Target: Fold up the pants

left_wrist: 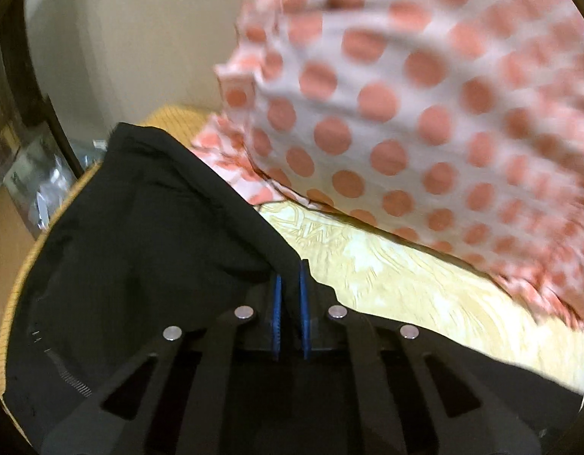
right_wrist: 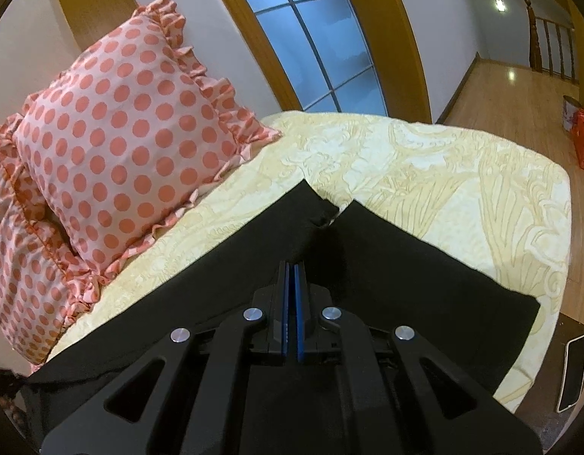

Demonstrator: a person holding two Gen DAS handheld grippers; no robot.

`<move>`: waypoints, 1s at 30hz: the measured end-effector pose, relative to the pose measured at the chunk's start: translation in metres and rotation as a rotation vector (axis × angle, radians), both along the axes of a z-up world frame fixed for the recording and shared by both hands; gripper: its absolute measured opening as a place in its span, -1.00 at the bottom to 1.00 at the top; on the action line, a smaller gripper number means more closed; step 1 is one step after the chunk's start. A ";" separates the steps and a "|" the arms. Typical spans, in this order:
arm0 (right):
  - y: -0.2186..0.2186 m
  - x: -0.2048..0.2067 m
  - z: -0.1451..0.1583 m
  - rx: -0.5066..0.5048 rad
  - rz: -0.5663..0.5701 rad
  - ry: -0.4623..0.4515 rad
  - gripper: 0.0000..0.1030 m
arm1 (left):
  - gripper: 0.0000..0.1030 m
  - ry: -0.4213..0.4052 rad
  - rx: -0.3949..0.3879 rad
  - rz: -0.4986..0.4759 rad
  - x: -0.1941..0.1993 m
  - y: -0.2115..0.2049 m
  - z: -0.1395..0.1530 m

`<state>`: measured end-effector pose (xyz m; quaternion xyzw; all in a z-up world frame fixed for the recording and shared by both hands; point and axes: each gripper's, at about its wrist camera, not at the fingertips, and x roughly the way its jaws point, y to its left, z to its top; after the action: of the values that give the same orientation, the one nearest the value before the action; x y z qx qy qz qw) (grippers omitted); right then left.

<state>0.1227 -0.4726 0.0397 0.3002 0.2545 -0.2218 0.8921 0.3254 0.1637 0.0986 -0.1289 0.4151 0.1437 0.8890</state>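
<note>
Left wrist view shows the left hand-held gripper (left_wrist: pixel 290 284) at the six o'clock edge of the picture, its blue pads (left_wrist: pixel 276 303) drawn close with only a narrow slot between them, and a fold of the black pants (left_wrist: pixel 140 235) caught in that slot; the cloth rises from the pads toward ten o'clock, lifted into a ridge, and drapes down over the bed (left_wrist: pixel 405 284) with its pale yellow patterned cover; a polka-dot pillow (left_wrist: pixel 386 113), white with coral spots and blurred, fills the frame from twelve to three o'clock, its frilled edge touching the cover just beside the pants; a plain wall (left_wrist: pixel 140 38) stands at eleven o'clock. Right wrist view shows the right hand-held gripper (right_wrist: pixel 292 284) at six o'clock with its pads pressed nearly together, over the black cloth; whether any fabric is pinched between them I cannot tell; the pants (right_wrist: pixel 405 273) lie flat on the bed (right_wrist: pixel 443 174), the two legs splitting at a notch toward twelve o'clock and spreading to four and eight o'clock; the polka-dot pillow (right_wrist: pixel 121 132) stands propped at ten o'clock, a second one of the same print beneath it at nine o'clock; an arched window (right_wrist: pixel 311 38) sits at twelve o'clock, and wooden floor (right_wrist: pixel 500 87) runs away at two o'clock.
</note>
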 end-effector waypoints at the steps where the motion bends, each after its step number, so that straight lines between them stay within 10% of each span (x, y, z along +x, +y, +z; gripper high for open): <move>1: -0.001 -0.002 0.002 -0.002 -0.003 -0.008 -0.95 | -0.85 -0.028 0.001 -0.008 -0.019 0.000 0.007; 8: -0.006 -0.038 0.027 -0.066 -0.047 -0.085 -0.95 | -0.85 -0.172 0.073 -0.044 -0.170 -0.007 0.039; 16: -0.014 -0.080 0.011 -0.004 -0.033 -0.058 -0.92 | -0.84 -0.104 0.088 -0.009 -0.276 -0.013 -0.006; 18: -0.024 -0.085 -0.006 0.139 -0.007 -0.044 -0.51 | -0.83 -0.088 0.099 0.000 -0.286 -0.013 -0.021; 20: -0.029 -0.087 -0.019 0.233 0.005 -0.032 0.30 | -0.83 -0.078 0.098 0.001 -0.294 -0.013 -0.033; 23: -0.028 -0.095 -0.024 0.227 0.023 -0.039 -0.05 | -0.81 -0.083 0.136 0.001 -0.301 -0.019 -0.042; 30: -0.032 -0.113 -0.041 0.362 0.060 -0.038 -0.16 | -0.78 -0.098 0.138 -0.001 -0.303 -0.020 -0.040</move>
<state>0.0098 -0.5047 -0.0014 0.4524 0.2821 -0.1400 0.8343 0.0222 0.1439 0.0585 -0.0738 0.3603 0.1650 0.9152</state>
